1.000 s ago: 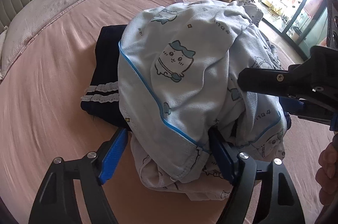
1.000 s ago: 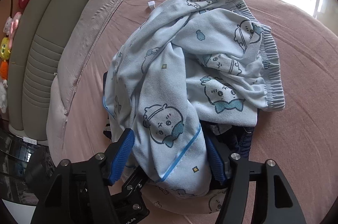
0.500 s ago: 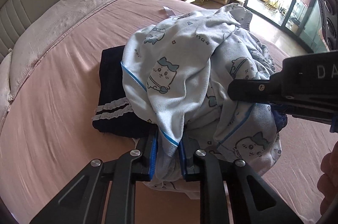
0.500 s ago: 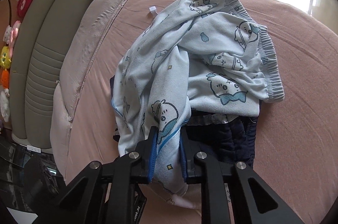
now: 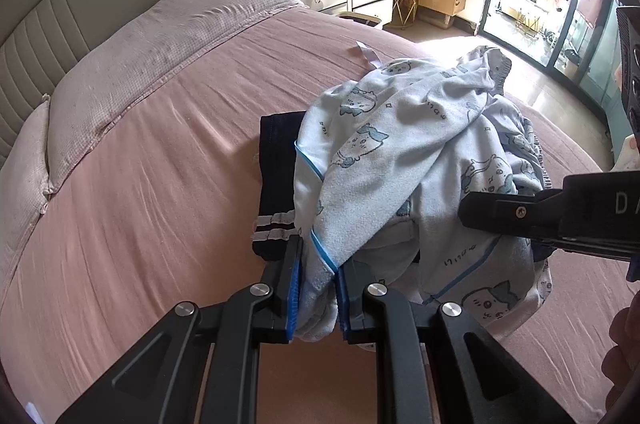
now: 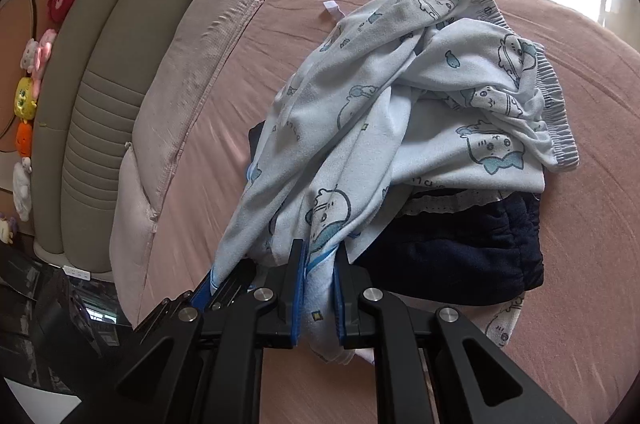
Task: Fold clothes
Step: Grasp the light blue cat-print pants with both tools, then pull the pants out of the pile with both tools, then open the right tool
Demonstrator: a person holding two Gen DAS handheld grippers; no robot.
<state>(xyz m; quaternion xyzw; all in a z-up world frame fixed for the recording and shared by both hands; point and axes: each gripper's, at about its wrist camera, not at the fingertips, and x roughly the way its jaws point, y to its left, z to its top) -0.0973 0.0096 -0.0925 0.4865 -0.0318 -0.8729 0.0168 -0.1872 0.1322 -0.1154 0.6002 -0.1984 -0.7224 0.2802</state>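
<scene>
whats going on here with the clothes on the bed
A person is working with two handheld grippers on a pink bed. The left gripper and the right gripper are each shut on the hem of light blue cartoon-print pyjamas. The pyjamas are crumpled, draped over a folded dark navy garment.

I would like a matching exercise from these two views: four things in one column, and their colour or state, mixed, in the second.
Things:
1. pyjama garment
2. dark garment
3. bedsheet
4. left tongs

Descriptions:
a. pink
b. navy, with white lace trim
c. shut on cloth
d. light blue, cartoon print

Pairs: 1-d, 2-b, 3-a, 4-c
</scene>
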